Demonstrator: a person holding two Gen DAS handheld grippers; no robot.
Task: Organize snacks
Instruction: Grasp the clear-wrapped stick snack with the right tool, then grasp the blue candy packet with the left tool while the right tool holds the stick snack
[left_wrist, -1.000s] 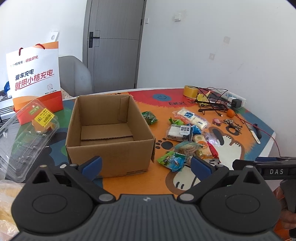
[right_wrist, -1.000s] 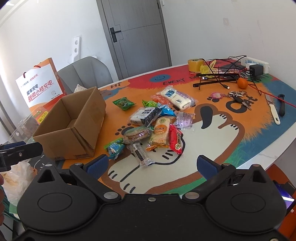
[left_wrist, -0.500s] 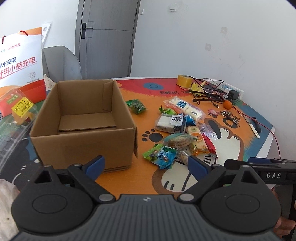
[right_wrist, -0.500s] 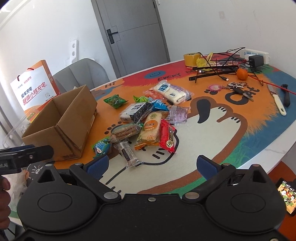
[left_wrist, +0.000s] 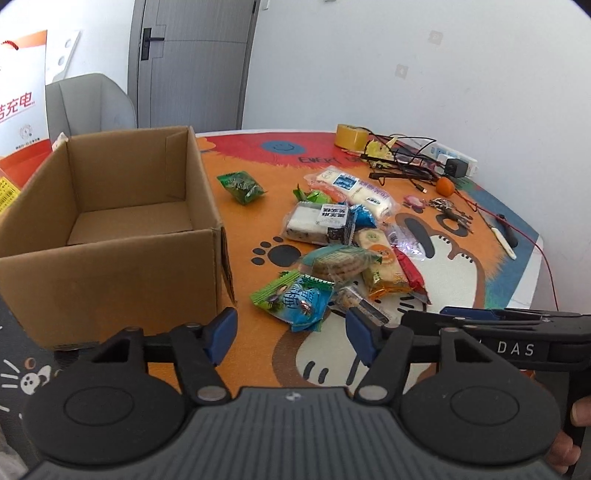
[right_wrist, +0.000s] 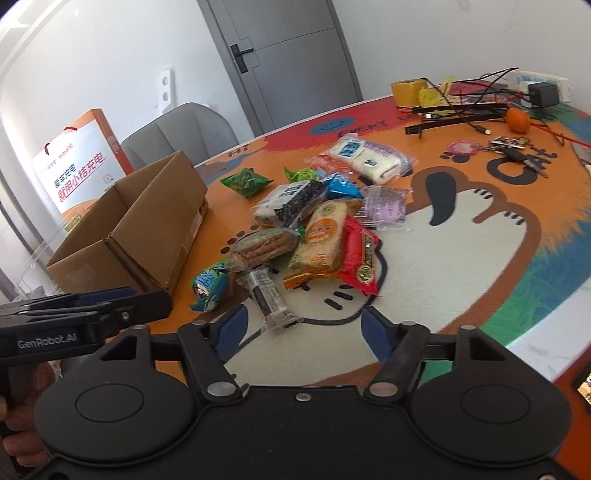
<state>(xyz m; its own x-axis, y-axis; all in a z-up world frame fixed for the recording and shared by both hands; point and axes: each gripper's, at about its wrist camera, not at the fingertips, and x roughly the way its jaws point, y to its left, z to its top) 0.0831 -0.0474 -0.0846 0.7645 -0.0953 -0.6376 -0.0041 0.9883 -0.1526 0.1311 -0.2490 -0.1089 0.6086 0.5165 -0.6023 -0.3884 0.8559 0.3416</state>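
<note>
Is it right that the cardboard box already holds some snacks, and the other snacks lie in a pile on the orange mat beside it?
Not quite. The cardboard box is empty: the left wrist view shows its bare bottom. The rest holds: the snacks lie in a pile on the orange mat beside it.

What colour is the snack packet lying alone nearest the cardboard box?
Green, the lone snack packet; the left wrist view shows it best.
</note>
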